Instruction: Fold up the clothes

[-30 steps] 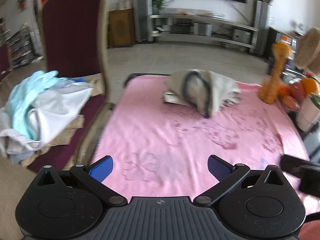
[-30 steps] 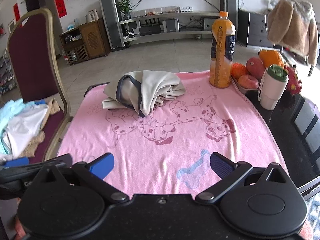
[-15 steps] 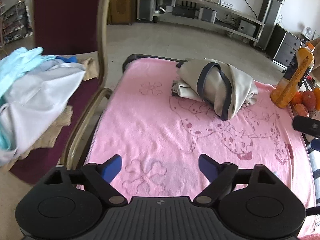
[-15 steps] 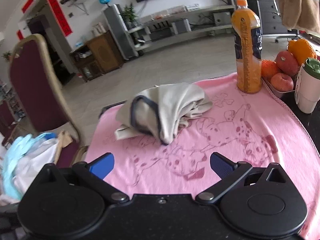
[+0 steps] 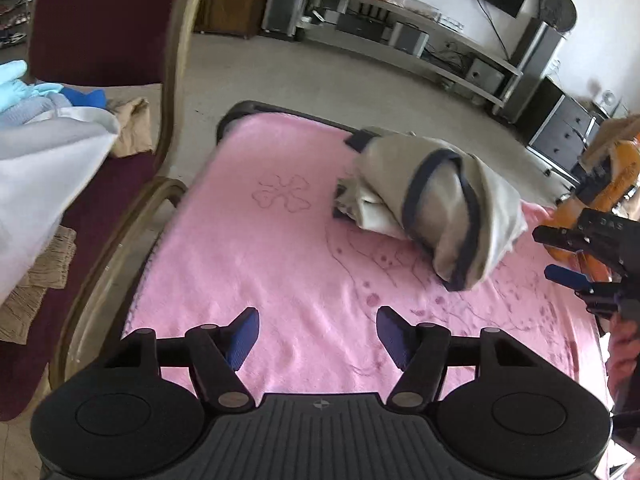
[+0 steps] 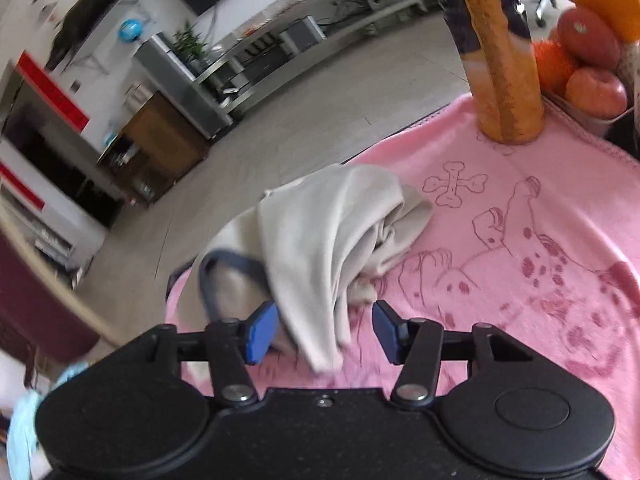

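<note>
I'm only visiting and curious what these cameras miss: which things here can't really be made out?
- Beige garment, right wrist view: its near tip lies between the open right gripper fingers, and motion blur hides whether they touch it.
- Orange bottle, right wrist view: its top is cut off by the frame edge.
- Clothes pile on the chair, left wrist view: cut off at the left edge.
- Left gripper: open over the pink blanket, holding nothing.

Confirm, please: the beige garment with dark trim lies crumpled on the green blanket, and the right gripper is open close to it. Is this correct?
Not quite. The blanket is pink, not green; the right wrist view shows it, printed with spotted dogs and bones. The rest holds: the beige garment with dark trim lies crumpled on it, and the right gripper is open, with a corner of the garment between its fingers.
</note>
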Action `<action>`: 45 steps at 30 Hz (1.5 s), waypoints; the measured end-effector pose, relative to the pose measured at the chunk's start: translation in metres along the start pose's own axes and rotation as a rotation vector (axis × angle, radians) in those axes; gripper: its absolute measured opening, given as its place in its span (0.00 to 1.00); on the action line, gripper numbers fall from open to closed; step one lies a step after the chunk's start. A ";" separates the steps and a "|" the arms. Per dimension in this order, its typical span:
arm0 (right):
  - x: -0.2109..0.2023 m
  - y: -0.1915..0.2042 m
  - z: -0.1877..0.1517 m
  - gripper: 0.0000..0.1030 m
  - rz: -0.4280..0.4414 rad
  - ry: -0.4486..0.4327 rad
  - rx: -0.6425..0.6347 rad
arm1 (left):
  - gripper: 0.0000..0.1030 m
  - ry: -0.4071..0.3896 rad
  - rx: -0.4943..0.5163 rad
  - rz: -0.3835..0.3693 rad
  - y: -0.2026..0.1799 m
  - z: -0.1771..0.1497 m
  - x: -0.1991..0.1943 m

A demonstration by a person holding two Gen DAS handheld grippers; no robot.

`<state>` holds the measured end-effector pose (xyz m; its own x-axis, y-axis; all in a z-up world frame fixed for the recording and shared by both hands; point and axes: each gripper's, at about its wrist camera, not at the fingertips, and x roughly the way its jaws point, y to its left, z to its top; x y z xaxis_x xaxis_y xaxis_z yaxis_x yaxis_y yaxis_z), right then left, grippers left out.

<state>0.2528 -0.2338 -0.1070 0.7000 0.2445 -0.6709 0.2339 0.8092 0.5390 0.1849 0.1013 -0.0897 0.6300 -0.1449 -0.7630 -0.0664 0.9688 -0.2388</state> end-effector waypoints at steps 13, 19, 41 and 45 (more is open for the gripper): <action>0.066 0.008 0.018 0.32 -0.007 0.013 -0.005 | 0.63 -0.044 -0.011 0.023 -0.002 -0.005 -0.001; 0.046 0.010 0.018 0.09 0.018 -0.023 0.061 | 0.63 -0.058 0.015 0.049 -0.004 -0.009 -0.002; -0.197 -0.208 -0.043 0.19 -0.253 -0.052 0.362 | 0.68 -0.019 0.199 -0.147 -0.060 -0.101 -0.058; -0.191 -0.196 -0.048 0.34 -0.136 -0.063 0.248 | 0.61 0.065 0.162 -0.104 -0.074 -0.113 -0.033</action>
<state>0.0407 -0.4132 -0.1086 0.6895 0.1028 -0.7169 0.4808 0.6753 0.5593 0.0818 0.0114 -0.1151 0.5752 -0.2533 -0.7778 0.1251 0.9669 -0.2223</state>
